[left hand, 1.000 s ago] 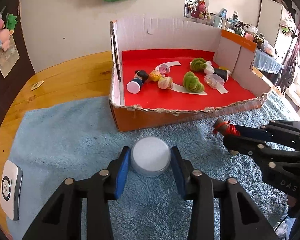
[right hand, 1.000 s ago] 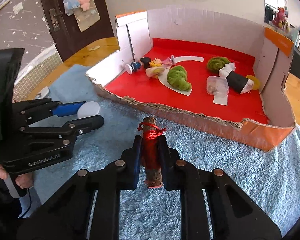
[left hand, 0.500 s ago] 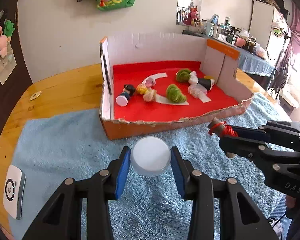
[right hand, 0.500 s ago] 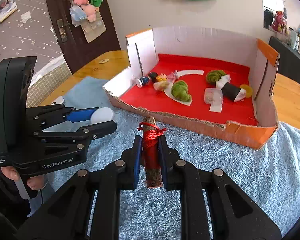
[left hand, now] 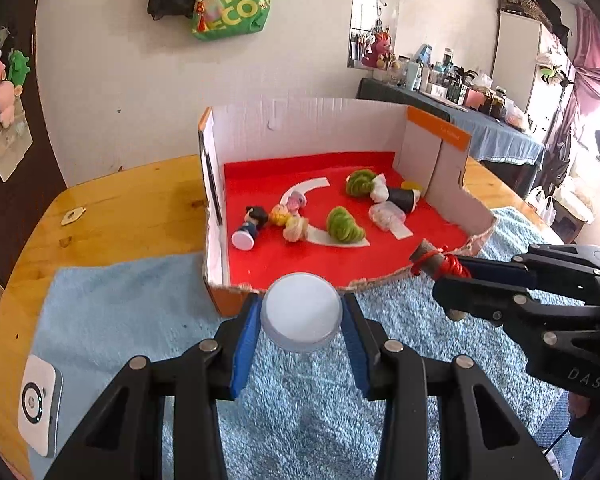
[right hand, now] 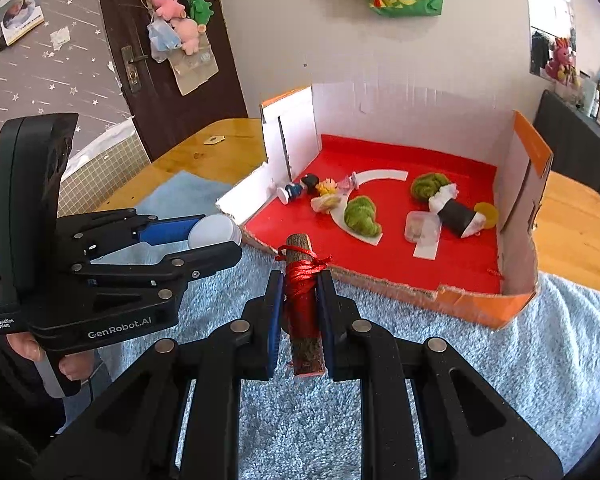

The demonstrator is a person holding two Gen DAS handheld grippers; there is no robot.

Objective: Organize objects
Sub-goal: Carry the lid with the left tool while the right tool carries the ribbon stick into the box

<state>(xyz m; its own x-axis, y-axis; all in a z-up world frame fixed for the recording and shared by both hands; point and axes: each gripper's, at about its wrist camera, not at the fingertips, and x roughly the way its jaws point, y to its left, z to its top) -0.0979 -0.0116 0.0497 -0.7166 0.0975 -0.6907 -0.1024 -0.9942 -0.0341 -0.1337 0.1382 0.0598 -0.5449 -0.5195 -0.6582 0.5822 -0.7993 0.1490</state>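
My left gripper [left hand: 300, 320] is shut on a round white-lidded jar [left hand: 300, 316], held above the blue towel [left hand: 112, 312] just short of the cardboard box's torn front wall [left hand: 236, 300]. My right gripper [right hand: 299, 304] is shut on a short wooden stick wrapped in red cord [right hand: 302, 292], also lifted off the towel in front of the box [right hand: 480, 312]. Each gripper shows in the other's view: the right gripper [left hand: 456, 276] at the right, the left gripper [right hand: 216, 240] at the left. Inside the box, on red felt, lie a small doll [left hand: 250, 226], green moss clumps [left hand: 344, 230] and a clear container [left hand: 386, 216].
A white device [left hand: 38, 408] lies on the towel's left edge. The wooden table [left hand: 120, 216] extends left and behind the box. The box has tall white walls at its back and sides. A person's hand [right hand: 28, 352] grips the left handle.
Both grippers rose with their loads, so the jar and stick now hang higher against the box's front wall. The views tilted up, showing more wall and room.
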